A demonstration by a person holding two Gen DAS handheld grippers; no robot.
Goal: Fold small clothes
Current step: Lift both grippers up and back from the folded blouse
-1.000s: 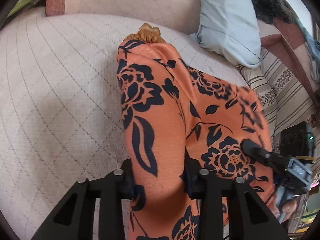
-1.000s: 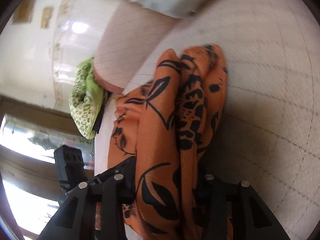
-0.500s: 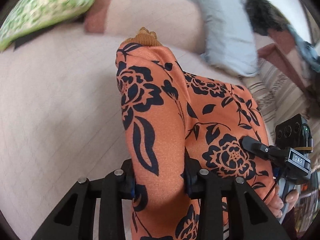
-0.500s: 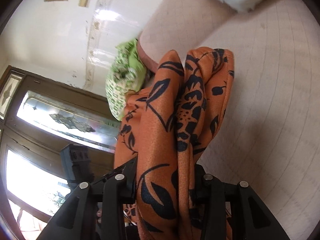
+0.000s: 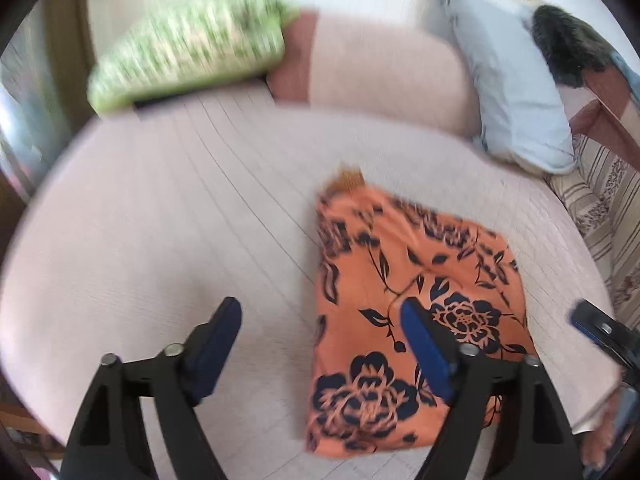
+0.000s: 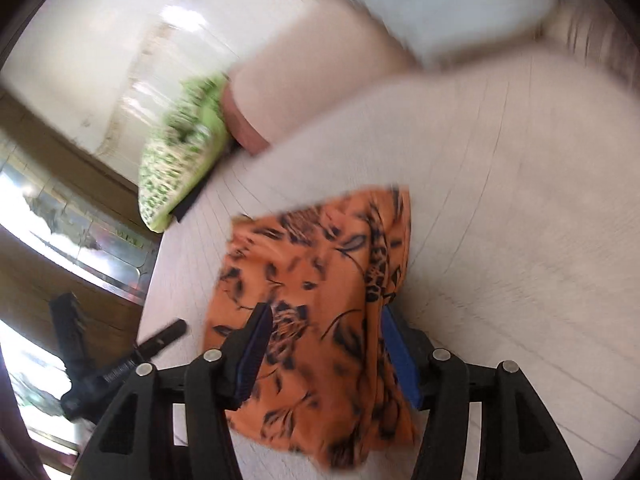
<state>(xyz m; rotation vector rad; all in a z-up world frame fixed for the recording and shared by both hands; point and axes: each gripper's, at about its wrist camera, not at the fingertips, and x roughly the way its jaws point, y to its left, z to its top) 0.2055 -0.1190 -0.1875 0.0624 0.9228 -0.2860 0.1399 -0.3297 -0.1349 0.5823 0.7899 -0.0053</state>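
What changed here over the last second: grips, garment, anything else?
Both grippers let go: the left gripper and right gripper had pinched the orange floral garment; now their jaws are opening and have pulled back. The garment lies folded on the cushion. Pillows unchanged.

Left tongs (image 5: 320, 332) opening above a folded orange garment (image 5: 404, 320) on a sofa seat (image 5: 180, 232).

Nothing sits between the blue pads (image 5: 426, 350); the flowered cloth lies flat under the right-hand one. A green cushion (image 5: 188, 48) and pale blue pillow (image 5: 512, 96) rest against the back; the right tongs (image 5: 600, 330) show at the edge.
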